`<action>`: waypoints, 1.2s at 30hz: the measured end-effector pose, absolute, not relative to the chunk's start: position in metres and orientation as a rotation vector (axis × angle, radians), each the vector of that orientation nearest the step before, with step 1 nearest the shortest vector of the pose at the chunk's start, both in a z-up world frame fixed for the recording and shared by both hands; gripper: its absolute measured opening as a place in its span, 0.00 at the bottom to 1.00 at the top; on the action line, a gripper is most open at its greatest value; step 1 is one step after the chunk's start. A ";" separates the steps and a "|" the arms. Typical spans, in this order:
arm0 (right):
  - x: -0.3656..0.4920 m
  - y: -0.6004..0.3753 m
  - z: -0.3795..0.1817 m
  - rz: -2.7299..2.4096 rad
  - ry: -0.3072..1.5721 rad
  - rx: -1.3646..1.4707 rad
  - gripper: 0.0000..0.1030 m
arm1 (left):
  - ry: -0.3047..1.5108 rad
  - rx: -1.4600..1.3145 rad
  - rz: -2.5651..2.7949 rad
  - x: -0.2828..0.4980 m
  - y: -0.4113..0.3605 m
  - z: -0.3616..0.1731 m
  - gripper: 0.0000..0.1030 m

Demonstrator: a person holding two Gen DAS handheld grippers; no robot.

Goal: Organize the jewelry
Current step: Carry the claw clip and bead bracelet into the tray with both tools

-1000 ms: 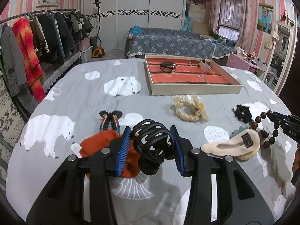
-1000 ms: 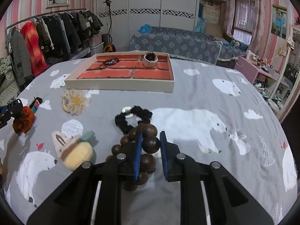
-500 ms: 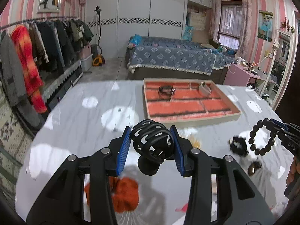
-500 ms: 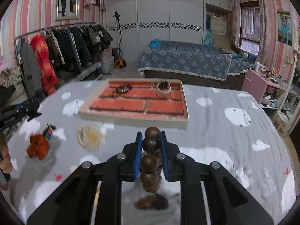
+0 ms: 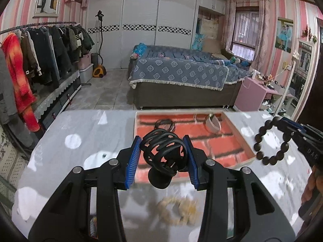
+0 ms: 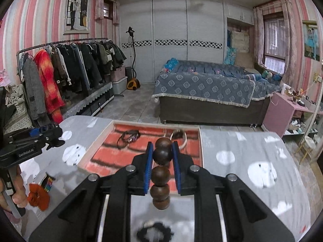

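My left gripper point(image 5: 161, 157) is shut on a black claw hair clip point(image 5: 162, 158), held in the air over the near edge of the tray point(image 5: 245, 158). The tray has a red brick-pattern lining and holds a black hair tie point(image 5: 164, 123) and a pale bangle point(image 5: 212, 122). My right gripper point(image 6: 162, 158) is shut on a dark wooden bead bracelet point(image 6: 161, 169), which hangs below the jaws above the tray point(image 6: 97, 141). The bracelet also shows at the right of the left wrist view point(image 5: 270, 141).
On the grey bear-print table point(image 6: 242, 153) lie a cream flower scrunchie point(image 5: 176, 209), a black scrunchie point(image 6: 154, 231), an orange scrunchie point(image 6: 38, 196) and a striped clip point(image 6: 47, 181). A bed, a clothes rack and a pink side table stand beyond the table.
Both grippers rose off the table and moved forward toward the tray, each carrying its item. The loose items on the table now lie below and behind them.
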State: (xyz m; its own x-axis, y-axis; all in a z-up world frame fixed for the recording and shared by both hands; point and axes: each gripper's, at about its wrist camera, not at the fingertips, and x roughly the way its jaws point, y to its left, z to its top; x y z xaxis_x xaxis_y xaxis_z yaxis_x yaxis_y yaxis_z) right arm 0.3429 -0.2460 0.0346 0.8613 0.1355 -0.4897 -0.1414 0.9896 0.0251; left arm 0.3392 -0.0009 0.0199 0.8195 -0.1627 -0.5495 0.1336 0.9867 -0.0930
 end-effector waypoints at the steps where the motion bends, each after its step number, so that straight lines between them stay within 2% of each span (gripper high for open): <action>1: 0.352 -0.246 0.037 0.151 0.509 -0.010 0.19 | 0.582 -0.052 -0.158 0.347 -0.005 0.022 0.40; 14: 0.445 -0.224 0.029 0.221 0.479 0.028 0.19 | 0.599 -0.055 -0.182 0.437 -0.034 0.006 0.40; 36: 0.514 -0.235 -0.061 0.155 0.636 0.038 0.19 | 0.750 -0.010 -0.131 0.511 -0.035 -0.080 0.40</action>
